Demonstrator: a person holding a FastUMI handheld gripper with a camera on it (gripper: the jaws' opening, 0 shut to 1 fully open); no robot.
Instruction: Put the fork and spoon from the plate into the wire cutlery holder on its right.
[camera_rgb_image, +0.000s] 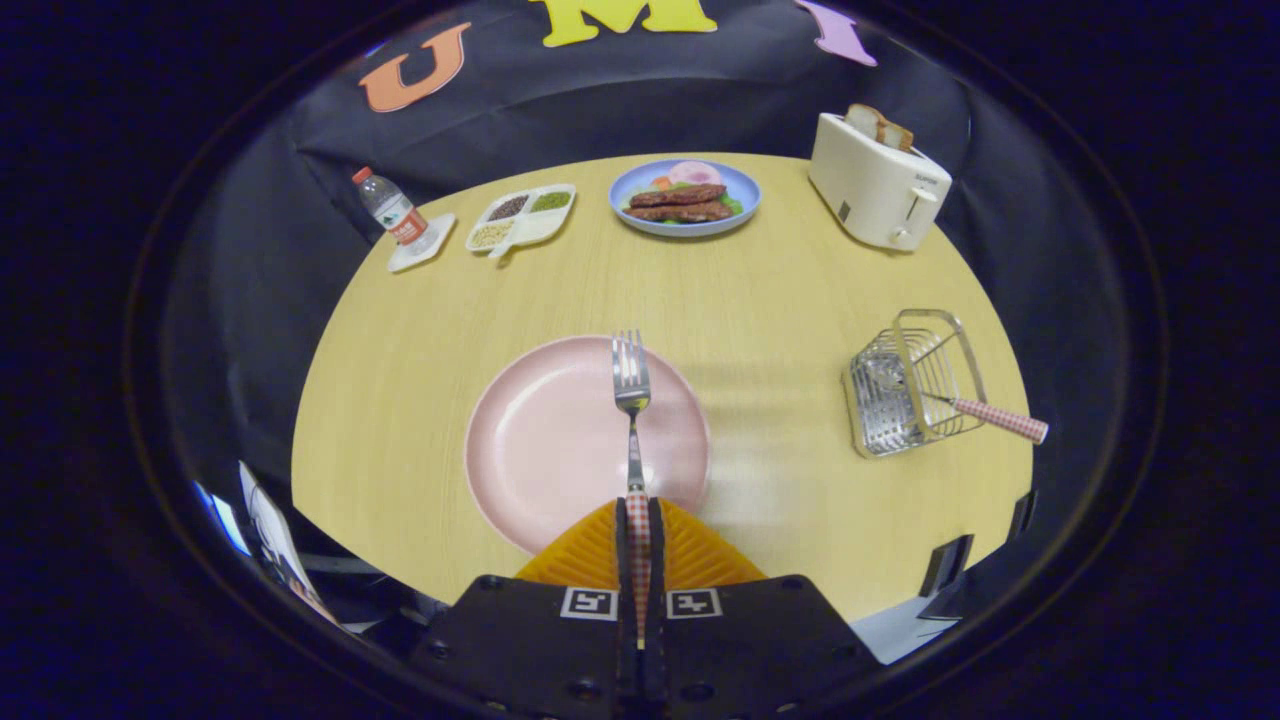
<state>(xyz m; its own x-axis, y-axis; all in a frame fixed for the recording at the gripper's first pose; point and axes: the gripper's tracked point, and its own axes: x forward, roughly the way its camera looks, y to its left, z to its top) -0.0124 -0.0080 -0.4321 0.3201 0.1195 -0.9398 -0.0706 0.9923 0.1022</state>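
Orange fingers (600, 550) of gripper (640, 545) pinch fork (632, 400) handle over pink plate (560, 440) | spoon (960, 405) already in wire holder (915, 385) at 3 o'clock | handle grip keeps tines forward for dropping in

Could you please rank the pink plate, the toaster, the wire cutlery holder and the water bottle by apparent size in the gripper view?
1. Pink plate, nearest the camera.
2. Toaster and wire cutlery holder: look alike, unranked.
3. Water bottle, farthest away.
The claw is shut on the fork.
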